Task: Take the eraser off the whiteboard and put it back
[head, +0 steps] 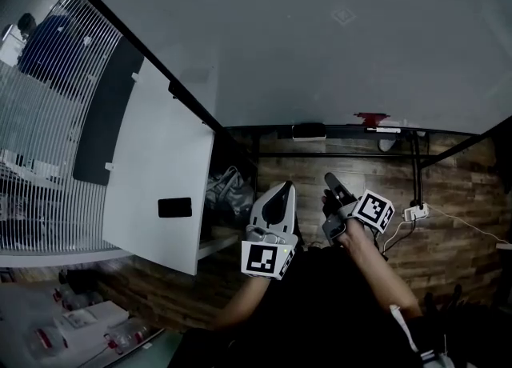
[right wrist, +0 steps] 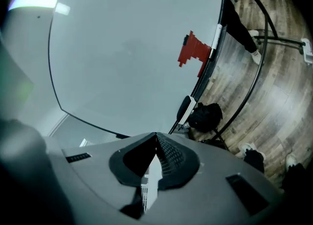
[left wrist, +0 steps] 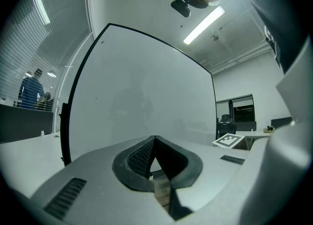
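The left hand-held gripper [head: 282,189] and the right hand-held gripper [head: 330,177] are hovering side by side before the whiteboard [head: 320,38], each holding its jaws together on nothing. The eraser [head: 309,130] is sitting at the whiteboard's lower edge, apart from both.

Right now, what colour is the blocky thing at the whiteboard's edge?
The blocky thing is red, clearest in the right gripper view.

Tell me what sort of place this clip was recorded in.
Probably an office or meeting room: a large whiteboard fills most of the view, slatted blinds cover a glazed partition beside it, and a strip light runs along the ceiling.
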Demonstrator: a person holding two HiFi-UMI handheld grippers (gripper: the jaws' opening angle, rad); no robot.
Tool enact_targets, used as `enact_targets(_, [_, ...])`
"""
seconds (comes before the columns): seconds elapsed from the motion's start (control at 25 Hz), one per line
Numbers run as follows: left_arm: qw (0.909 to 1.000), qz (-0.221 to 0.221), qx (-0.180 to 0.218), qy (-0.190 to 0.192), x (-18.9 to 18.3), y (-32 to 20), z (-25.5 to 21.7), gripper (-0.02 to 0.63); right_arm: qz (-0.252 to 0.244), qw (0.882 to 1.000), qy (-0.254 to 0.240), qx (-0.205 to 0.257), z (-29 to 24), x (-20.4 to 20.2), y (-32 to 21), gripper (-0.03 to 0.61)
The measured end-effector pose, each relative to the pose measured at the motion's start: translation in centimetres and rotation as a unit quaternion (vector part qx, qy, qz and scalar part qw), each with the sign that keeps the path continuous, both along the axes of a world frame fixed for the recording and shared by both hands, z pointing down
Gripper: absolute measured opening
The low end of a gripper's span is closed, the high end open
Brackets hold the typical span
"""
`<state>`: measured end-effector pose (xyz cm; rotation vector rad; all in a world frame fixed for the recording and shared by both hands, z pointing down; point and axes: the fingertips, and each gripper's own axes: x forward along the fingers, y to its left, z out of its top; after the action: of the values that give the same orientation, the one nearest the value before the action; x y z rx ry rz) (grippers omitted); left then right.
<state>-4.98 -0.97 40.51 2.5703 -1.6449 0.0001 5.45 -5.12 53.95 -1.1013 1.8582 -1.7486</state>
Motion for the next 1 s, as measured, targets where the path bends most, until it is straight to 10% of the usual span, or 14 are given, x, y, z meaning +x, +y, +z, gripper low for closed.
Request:
enact_targets(0.24, [1.0, 0.006, 0.002, -0.006, 1.3, 2.5, -0.2, 0.006, -0.027, 0.991, 0.084, 0.1, -4.2, 1.0, 2.4, 0.015])
enact_targets(0.48, [0.9999, 0.014, 0.006, -0.007, 2.1, 3.2, -0.9, 0.006, -0.042, 0.956, 0.189, 0.219, -8.7, 1.5, 4.1, 0.015])
enact_targets(0.64, [0.9997, 0.02, 0.012, -0.007, 2.8, 4.0, -1.5, 0.006, -0.043, 0.92, 0.266, 0.285, -11.3, 2.0, 5.5, 0.015])
enact_targets(0.88, [0.9991, 0.042, 0.0, -0.006, 4.0, 5.4, -0.5, 0.006, -0.064, 0.835, 0.397, 0.376, -13.2, 2.0, 8.4, 0.015])
enact_targets(1.0, [0.9987, 0.051, -0.008, -0.006, 4.2, 5.9, 0.0, 0.006, -0.062, 0.817, 0.423, 0.388, -13.4, 1.7, 9.4, 0.015])
